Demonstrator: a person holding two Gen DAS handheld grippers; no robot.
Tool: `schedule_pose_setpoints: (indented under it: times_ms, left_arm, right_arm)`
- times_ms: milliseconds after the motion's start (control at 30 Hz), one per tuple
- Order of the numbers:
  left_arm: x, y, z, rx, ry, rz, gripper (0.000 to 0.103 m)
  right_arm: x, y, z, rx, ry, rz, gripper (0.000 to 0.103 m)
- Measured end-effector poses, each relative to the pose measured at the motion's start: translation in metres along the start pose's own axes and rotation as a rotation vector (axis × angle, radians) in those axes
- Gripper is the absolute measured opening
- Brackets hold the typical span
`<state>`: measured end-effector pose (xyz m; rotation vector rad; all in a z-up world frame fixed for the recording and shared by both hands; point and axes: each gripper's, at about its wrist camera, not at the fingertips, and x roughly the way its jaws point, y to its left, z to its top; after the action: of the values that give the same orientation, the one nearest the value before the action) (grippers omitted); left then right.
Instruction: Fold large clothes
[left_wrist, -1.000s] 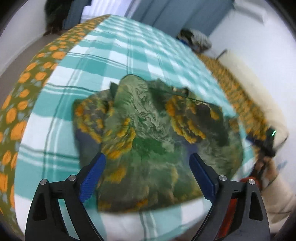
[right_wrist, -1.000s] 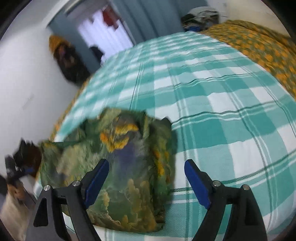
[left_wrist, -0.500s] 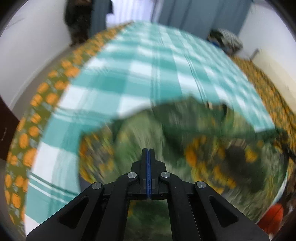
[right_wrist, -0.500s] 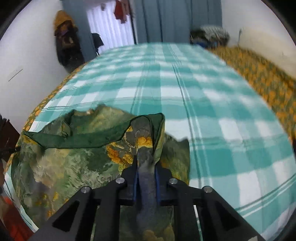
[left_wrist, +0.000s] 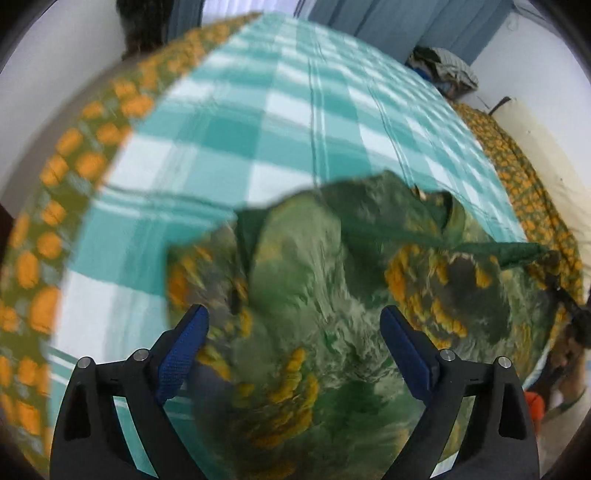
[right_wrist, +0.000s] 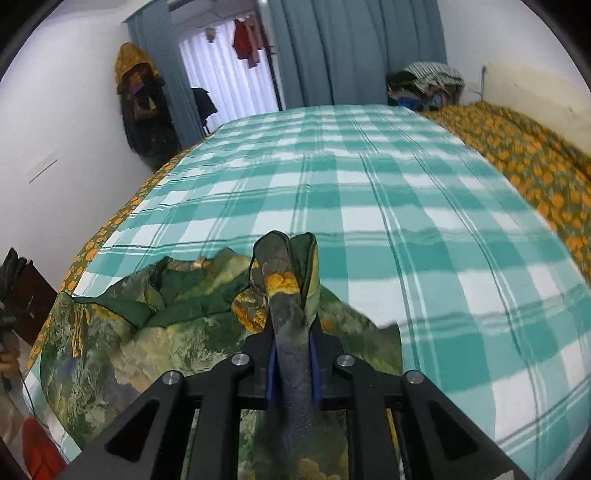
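A large green garment with orange and grey print (left_wrist: 325, 317) lies crumpled at the near end of a bed with a teal-and-white checked cover (left_wrist: 280, 122). My left gripper (left_wrist: 295, 350) is open above the garment, its blue pads (left_wrist: 184, 350) wide apart and holding nothing. My right gripper (right_wrist: 291, 365) is shut on a bunched fold of the garment (right_wrist: 284, 280), which stands up between the jaws. The rest of the garment (right_wrist: 155, 339) spreads to the left on the checked cover (right_wrist: 388, 206).
An orange-flowered green sheet (left_wrist: 70, 206) borders the bed on both sides (right_wrist: 532, 155). A pile of clothes (right_wrist: 428, 85) sits at the far corner. Curtains and a window (right_wrist: 229, 81) are behind the bed. A person's hand (right_wrist: 7, 354) shows at the left edge.
My left gripper, shut half a second ago, has opened and let go. My right gripper stays shut on the fold and has lifted it slightly.
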<state>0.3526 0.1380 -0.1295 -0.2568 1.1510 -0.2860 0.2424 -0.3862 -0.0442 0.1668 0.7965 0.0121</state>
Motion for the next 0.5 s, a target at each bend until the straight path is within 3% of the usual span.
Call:
schedule_pose_setpoints:
  times_ms: [33, 67, 100, 200, 400, 500]
  left_arm:
    - [0.008, -0.002, -0.002, -0.005, 0.012, -0.021, 0.085]
    - [0.016, -0.008, -0.004, -0.002, 0.026, -0.022, 0.058]
    - [0.022, -0.013, -0.005, 0.009, 0.028, 0.020, 0.018]
    - [0.011, -0.020, 0.003, -0.009, -0.032, 0.078, 0.008]
    - [-0.054, -0.037, 0.045, 0.030, -0.271, 0.125, 0.007]
    - [-0.050, -0.041, 0.056, 0.044, -0.346, 0.181, 0.008]
  right_arm:
    - [-0.001, -0.004, -0.003, 0.008, 0.003, 0.002, 0.014]
    - [-0.002, -0.007, -0.004, 0.012, 0.005, 0.002, 0.014]
    - [-0.002, -0.010, -0.004, 0.015, 0.009, 0.003, 0.014]
    - [-0.004, -0.012, 0.002, 0.014, 0.009, -0.006, 0.014]
    - [-0.012, -0.006, 0.045, 0.003, -0.086, -0.008, 0.014]
    - [0.003, -0.004, 0.065, 0.022, -0.127, -0.020, 0.014]
